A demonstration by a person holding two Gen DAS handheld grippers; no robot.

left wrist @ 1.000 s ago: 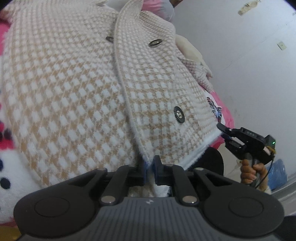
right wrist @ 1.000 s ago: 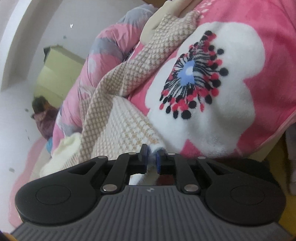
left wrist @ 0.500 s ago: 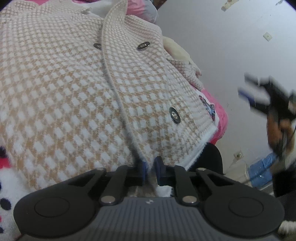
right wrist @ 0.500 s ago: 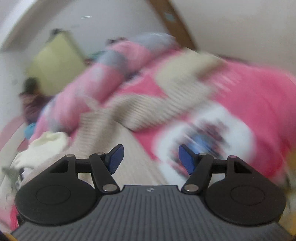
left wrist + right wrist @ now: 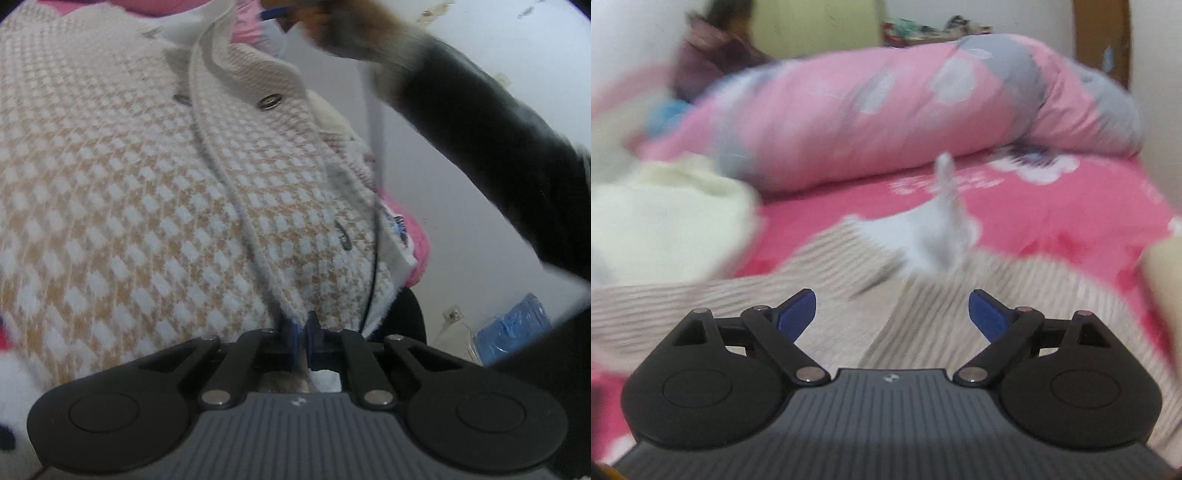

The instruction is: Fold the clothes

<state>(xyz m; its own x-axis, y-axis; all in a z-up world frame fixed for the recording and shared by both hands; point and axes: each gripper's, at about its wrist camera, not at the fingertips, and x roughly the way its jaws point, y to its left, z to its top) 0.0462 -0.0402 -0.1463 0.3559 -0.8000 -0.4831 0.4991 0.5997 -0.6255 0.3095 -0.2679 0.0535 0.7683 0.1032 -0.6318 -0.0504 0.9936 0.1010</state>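
A beige-and-white checked knit cardigan (image 5: 155,192) with dark buttons lies spread on the pink bed. My left gripper (image 5: 301,334) is shut on its bottom hem at the front placket. My right gripper (image 5: 892,314) is open and empty, hovering over the cardigan's upper part (image 5: 923,306), where a white collar tip (image 5: 945,206) sticks up. In the left wrist view the right hand and its dark sleeve (image 5: 480,122) reach across above the cardigan's collar; the right gripper itself is mostly out of that frame.
A rolled pink-and-grey quilt (image 5: 905,99) lies along the far side of the bed. A cream garment (image 5: 661,221) sits at the left. A white wall (image 5: 461,221) and a blue bag (image 5: 513,325) are beyond the bed's edge.
My right gripper let go of the cardigan's hem corner, opened, and swung up over the bed towards the collar end. My left gripper kept its hold on the hem.
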